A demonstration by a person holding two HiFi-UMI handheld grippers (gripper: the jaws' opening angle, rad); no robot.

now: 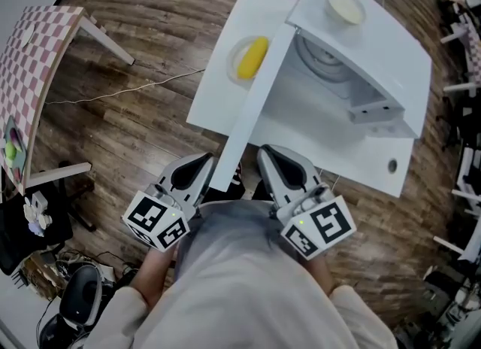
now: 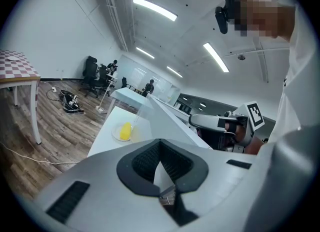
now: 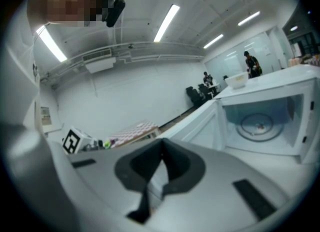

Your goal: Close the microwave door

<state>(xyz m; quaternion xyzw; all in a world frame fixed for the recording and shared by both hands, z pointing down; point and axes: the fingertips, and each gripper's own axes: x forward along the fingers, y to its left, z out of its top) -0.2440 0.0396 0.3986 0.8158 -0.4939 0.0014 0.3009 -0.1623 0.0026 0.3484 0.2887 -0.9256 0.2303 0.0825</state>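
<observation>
A white microwave (image 1: 376,54) stands on a white table (image 1: 218,92) with its door (image 1: 255,107) swung wide open toward me. In the right gripper view the cavity with its glass turntable (image 3: 257,125) is bare. Both grippers are held low and close to my body, short of the door's free edge. My left gripper (image 1: 207,163) sits just left of that edge, my right gripper (image 1: 267,152) just right of it. Each has its jaws shut with nothing between them. The door (image 2: 167,118) rises ahead of the left gripper (image 2: 160,142). The right gripper (image 3: 161,141) points past the door (image 3: 200,121).
A plate with a yellow item (image 1: 250,57) lies on the table left of the door. A cream bowl (image 1: 345,7) rests on top of the microwave. A checkered table (image 1: 34,62) stands far left, with cables on the wooden floor (image 1: 143,77). Chairs line the right edge.
</observation>
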